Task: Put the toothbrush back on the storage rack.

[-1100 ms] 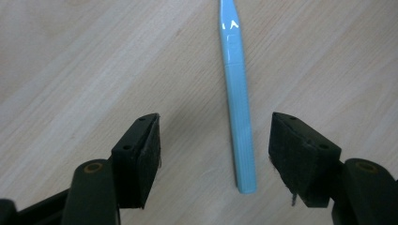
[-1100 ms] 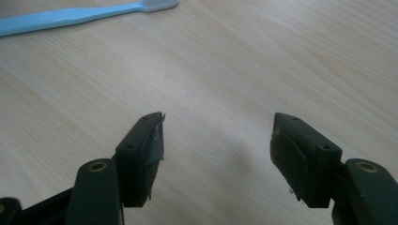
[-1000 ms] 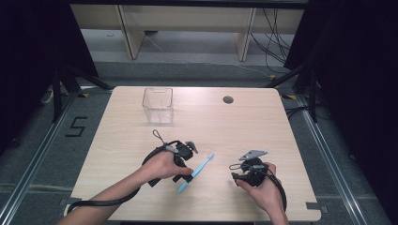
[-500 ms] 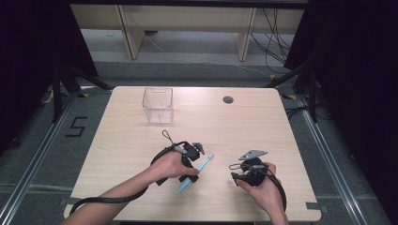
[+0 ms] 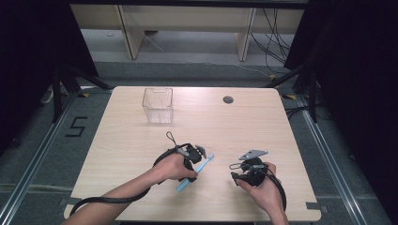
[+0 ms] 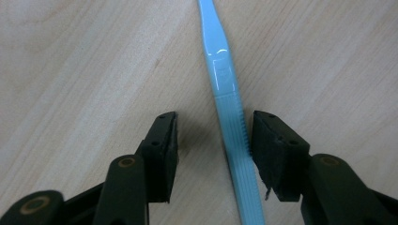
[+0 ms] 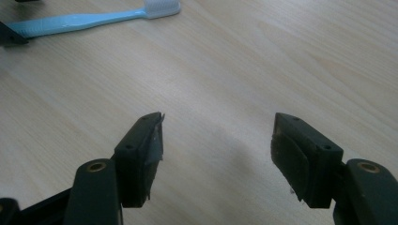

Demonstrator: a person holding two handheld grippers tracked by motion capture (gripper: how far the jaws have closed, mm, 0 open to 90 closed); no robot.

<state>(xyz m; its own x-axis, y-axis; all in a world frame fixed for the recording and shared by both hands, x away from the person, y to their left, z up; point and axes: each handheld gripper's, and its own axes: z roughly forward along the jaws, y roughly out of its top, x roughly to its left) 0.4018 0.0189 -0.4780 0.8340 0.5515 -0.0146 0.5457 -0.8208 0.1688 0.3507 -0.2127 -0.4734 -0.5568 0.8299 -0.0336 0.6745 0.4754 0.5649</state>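
Upfront, clear bin w/ nothing visible inside, both tools spread apart, toothbrush btwn left jaws.

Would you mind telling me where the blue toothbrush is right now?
In the high view the toothbrush lies on the table's near half, left of centre, between the open jaws of the left claw.

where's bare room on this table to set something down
Bare: the far right of the light wooden table past the round dark grommet hole, and the left side below the clear plastic box. Crowded: the near middle around the light blue toothbrush.
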